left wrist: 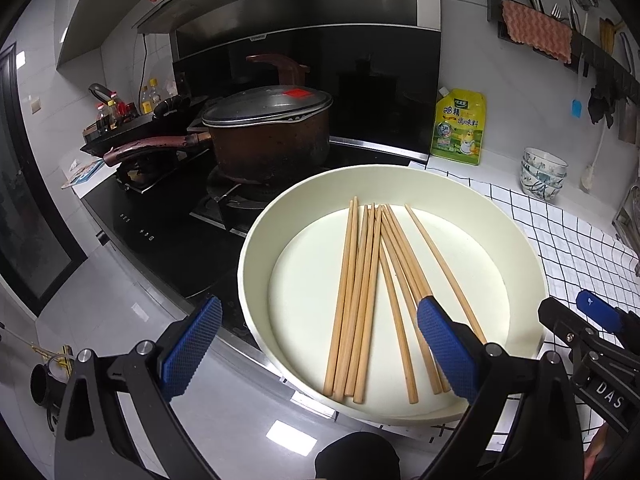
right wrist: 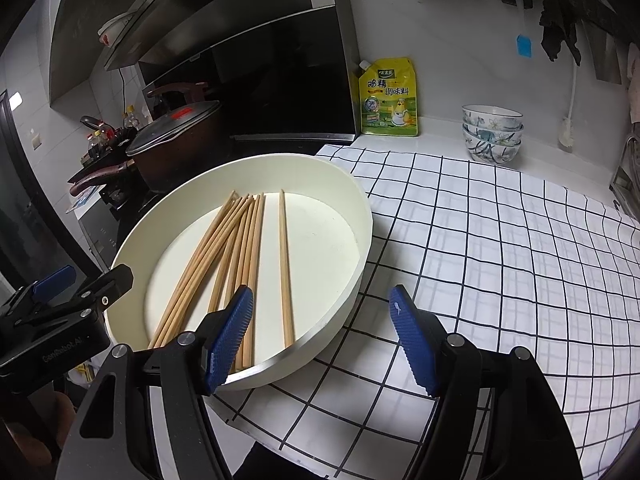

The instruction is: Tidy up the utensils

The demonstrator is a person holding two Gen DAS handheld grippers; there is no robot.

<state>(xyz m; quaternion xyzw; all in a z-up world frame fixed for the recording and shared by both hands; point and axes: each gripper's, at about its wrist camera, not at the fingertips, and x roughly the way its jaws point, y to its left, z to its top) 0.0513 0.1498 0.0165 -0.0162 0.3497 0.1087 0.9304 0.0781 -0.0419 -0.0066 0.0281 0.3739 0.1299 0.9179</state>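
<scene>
Several wooden chopsticks (left wrist: 368,292) lie loose in a round cream basin (left wrist: 256,240) on the counter edge beside the stove. My left gripper (left wrist: 320,348) hovers open over the basin's near side, its right pad above the chopsticks, nothing between the pads. In the right wrist view the same chopsticks (right wrist: 240,256) fan out in the basin (right wrist: 352,280), one lying apart to the right. My right gripper (right wrist: 322,344) stands open over the basin's near right rim and the checked cloth, holding nothing. The left gripper's body (right wrist: 60,304) shows at the left.
A dark lidded pot (left wrist: 268,132) sits on the black stove behind the basin. A yellow seasoning pouch (right wrist: 390,98) and stacked patterned bowls (right wrist: 492,132) stand at the wall. A white checked cloth (right wrist: 500,240) covers the counter to the right. Utensils hang on a wall rail (left wrist: 580,44).
</scene>
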